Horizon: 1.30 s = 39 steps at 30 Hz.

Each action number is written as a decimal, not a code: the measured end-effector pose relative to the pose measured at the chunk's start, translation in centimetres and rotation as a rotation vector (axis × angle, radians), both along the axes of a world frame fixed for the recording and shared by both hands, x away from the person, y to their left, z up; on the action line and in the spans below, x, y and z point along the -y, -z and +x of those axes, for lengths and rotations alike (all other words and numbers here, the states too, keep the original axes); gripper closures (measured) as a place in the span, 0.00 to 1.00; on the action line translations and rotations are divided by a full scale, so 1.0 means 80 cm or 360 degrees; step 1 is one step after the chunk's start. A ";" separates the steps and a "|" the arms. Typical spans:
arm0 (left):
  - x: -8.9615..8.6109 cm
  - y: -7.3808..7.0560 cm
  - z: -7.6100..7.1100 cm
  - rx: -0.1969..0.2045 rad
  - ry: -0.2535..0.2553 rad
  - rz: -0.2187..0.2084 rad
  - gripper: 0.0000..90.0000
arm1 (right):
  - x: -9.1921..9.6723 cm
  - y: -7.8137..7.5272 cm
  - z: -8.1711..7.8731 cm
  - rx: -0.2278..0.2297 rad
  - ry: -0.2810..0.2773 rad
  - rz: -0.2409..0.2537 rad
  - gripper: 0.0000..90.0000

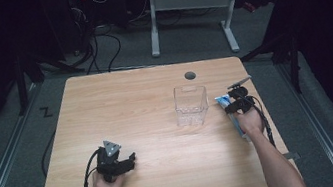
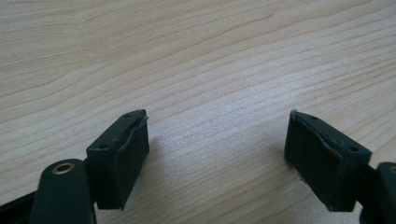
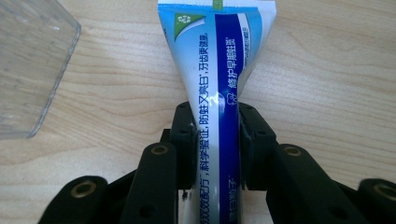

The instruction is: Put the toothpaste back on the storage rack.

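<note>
Right gripper (image 3: 215,140) clamped mid-body on tube (image 3: 217,70), centre frame. Likely soft, light, slick; squeezes flat, better gripped near stiff crimped end. Left gripper (image 2: 217,154) wide open, empty. Box (image 3: 28,65) upper left.

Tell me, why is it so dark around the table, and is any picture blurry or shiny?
High view: light falls on the table alone, the room behind sinks into black, and the clear box is faint. Left gripper view: the wood grain is sharp, with a pale sheen between the open jaws. Right gripper view: the toothpaste tube has a glossy streak, and the box's edge at upper left looks soft.
</note>
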State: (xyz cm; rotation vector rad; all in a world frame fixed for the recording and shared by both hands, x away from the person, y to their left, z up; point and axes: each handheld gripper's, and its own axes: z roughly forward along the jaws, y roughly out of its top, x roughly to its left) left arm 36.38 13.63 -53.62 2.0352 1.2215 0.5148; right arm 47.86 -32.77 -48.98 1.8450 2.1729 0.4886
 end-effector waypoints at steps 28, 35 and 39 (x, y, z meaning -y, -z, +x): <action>0.001 0.000 0.000 -0.0003 -0.0021 0.0003 0.23 | 0.031 -0.057 -0.055 0.0203 -0.0149 0.0264 0.80; 0.005 0.001 -0.001 -0.0017 -0.0153 0.0012 0.16 | 0.035 -0.063 -0.064 0.0217 -0.0149 0.0275 0.80; 0.004 0.000 -0.002 -0.0015 -0.0168 0.0007 0.18 | 0.036 -0.065 -0.068 0.0233 -0.0154 0.0280 0.80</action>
